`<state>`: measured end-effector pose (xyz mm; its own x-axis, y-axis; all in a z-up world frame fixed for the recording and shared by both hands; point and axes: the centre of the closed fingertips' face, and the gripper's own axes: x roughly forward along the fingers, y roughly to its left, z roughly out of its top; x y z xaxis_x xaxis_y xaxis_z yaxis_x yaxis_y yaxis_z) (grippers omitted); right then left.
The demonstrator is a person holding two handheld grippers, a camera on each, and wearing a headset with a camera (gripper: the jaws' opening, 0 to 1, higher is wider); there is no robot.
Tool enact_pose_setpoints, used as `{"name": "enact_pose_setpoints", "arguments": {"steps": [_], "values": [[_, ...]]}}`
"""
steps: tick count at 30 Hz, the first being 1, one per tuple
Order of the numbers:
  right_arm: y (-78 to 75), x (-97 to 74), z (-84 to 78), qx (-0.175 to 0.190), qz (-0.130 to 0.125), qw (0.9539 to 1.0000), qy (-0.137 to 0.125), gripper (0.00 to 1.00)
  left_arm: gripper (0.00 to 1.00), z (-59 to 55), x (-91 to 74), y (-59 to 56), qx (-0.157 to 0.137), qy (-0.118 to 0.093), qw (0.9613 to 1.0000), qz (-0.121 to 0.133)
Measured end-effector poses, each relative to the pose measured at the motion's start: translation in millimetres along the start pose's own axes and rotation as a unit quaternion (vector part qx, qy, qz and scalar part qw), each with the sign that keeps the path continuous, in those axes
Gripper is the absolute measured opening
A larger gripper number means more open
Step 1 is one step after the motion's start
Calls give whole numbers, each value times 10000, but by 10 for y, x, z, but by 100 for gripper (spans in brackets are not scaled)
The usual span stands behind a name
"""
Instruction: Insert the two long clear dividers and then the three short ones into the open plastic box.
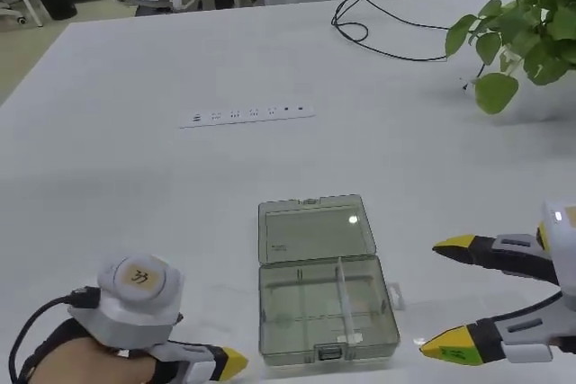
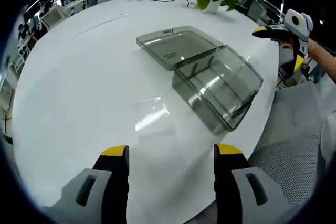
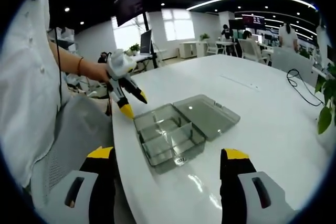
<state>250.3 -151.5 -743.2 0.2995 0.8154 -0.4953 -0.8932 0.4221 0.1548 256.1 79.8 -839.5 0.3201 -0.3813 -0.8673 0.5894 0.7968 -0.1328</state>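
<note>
A wide white table [image 1: 135, 177] takes up most of the room in front of the person, with a leafy green plant [image 1: 522, 24] at its far right corner. Near the front edge, about the middle, sits the smoky clear plastic box [image 1: 263, 312], open, its lid [image 1: 315, 231] folded flat onto the table on the far side. The right gripper [image 1: 453, 297] hovers just right of the box with its yellow-tipped jaws spread wide and nothing between them; its own view shows the same broad gap over the table edge. The left gripper [image 2: 171, 153] is low at the near left, well apart from the box, jaws likewise parted wide and empty. Farther back lies a long white power strip [image 1: 247, 115], and beyond it a black cable [image 1: 378, 33] loops near the far edge. Inside the box one long clear divider [image 1: 345, 299] stands upright, right of middle, running from the hinge side towards the latch side. In the left gripper view, faint clear pieces [image 2: 152, 114] glint flat on the table beside the box, between it and that gripper; I cannot tell how many or which length they are.
</note>
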Motion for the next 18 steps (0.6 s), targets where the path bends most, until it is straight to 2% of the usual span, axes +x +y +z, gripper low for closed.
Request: {"name": "enact_pose_setpoints", "arguments": {"steps": [10,14,15,16,18], "values": [[27,-14,30,35,-36,9999,-123,82,54,-75,90,57,91,328,9989,319],[19,-30,29,45,-51,9999,-148,82,48,-66,98,86,269,434,9975,488],[16,-32,28,46,-56,9999,-151,82,45,-98,80,141,512,606,9948,640],[14,-32,27,51,-60,9999,-149,82,43,-71,98,95,442,529,9962,527],[8,-36,30,56,-74,9998,-165,81,42,-73,94,109,333,587,9960,578]]}}
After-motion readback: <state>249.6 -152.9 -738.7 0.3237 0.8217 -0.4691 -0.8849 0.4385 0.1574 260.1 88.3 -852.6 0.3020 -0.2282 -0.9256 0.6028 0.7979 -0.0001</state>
